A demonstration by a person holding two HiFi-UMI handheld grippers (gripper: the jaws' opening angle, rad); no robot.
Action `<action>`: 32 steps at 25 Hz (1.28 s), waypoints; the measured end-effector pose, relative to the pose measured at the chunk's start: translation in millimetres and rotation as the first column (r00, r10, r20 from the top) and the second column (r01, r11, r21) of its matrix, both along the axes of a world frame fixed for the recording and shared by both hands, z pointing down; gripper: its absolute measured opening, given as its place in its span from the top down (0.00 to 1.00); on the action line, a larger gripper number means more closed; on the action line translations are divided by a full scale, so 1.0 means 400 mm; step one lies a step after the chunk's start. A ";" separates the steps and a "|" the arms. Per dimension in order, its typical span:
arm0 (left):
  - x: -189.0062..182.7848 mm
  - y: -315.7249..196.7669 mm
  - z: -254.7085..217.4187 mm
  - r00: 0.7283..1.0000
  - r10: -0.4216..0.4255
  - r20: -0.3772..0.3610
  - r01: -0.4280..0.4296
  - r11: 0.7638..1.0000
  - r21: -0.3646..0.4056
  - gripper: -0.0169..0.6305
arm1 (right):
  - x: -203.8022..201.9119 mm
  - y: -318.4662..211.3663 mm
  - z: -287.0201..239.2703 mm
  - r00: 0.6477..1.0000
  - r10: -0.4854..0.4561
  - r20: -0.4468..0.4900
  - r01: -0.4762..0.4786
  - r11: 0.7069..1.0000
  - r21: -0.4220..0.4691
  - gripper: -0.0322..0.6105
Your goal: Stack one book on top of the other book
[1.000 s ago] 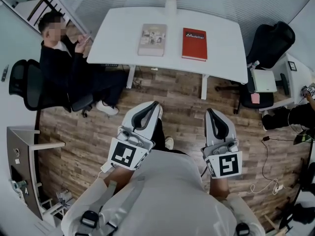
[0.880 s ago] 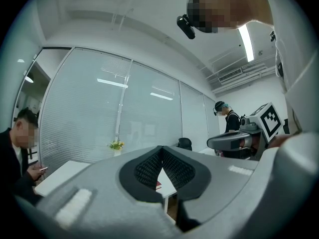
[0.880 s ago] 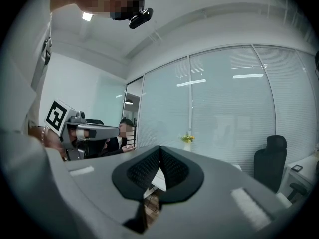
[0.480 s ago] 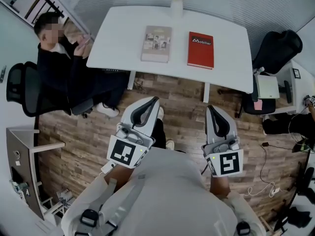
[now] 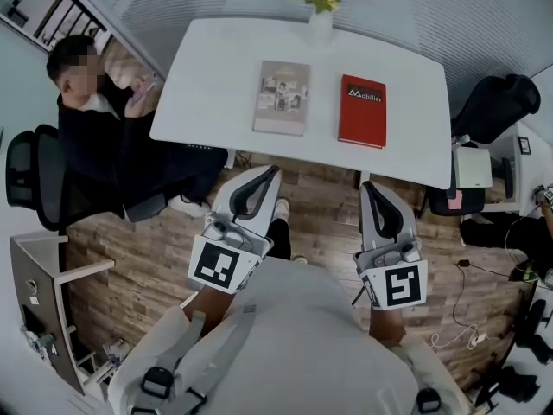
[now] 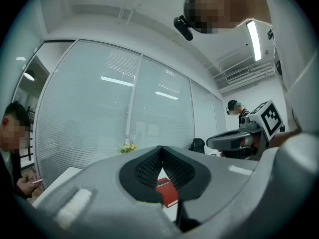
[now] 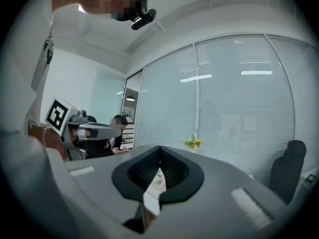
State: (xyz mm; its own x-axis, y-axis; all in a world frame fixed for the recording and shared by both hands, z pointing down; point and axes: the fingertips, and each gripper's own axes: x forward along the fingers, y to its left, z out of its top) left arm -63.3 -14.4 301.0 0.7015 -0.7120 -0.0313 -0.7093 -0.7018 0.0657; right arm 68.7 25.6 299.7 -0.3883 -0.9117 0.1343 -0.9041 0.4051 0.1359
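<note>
Two books lie side by side on the white table: a grey-beige book on the left and a red book on the right. My left gripper and right gripper hang over the wooden floor just short of the table's near edge, both shut and empty. Through the shut jaws in the left gripper view I see the red book. The right gripper view shows a sliver of the grey-beige book the same way.
A seated person in dark clothes is at the table's left end on a black chair. A vase of yellow flowers stands at the table's far edge. Another black chair and a small side table stand to the right. Cables lie on the floor at right.
Both grippers have come forward toward the table together, so the table and books sit lower and closer in the head view. The jaws stayed shut.
</note>
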 end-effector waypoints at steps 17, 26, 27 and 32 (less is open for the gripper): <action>-0.066 -0.365 0.017 1.000 0.000 0.017 0.000 1.000 0.005 0.97 | -0.078 -0.365 0.013 1.000 -0.013 0.001 0.013 1.000 0.007 0.94; -0.066 -0.440 0.033 1.000 0.020 0.021 -0.020 1.000 -0.001 0.97 | -0.094 -0.438 0.026 1.000 -0.007 0.004 0.007 1.000 0.003 0.94; -0.065 -0.443 0.034 1.000 0.022 0.021 -0.022 1.000 -0.001 0.97 | -0.093 -0.441 0.029 1.000 -0.011 -0.003 0.011 1.000 0.005 0.94; -0.067 -0.456 0.048 0.999 0.019 0.027 -0.019 1.000 -0.014 0.97 | -0.106 -0.455 0.024 1.000 -0.009 0.028 0.009 1.000 -0.007 0.94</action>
State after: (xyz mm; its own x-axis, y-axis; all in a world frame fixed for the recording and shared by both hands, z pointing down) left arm -89.9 -196.8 320.1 0.7154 -0.6987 -0.0029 -0.6975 -0.7144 0.0565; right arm 26.2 -156.5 309.2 -0.4005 -0.9070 0.1300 -0.9036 0.4144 0.1080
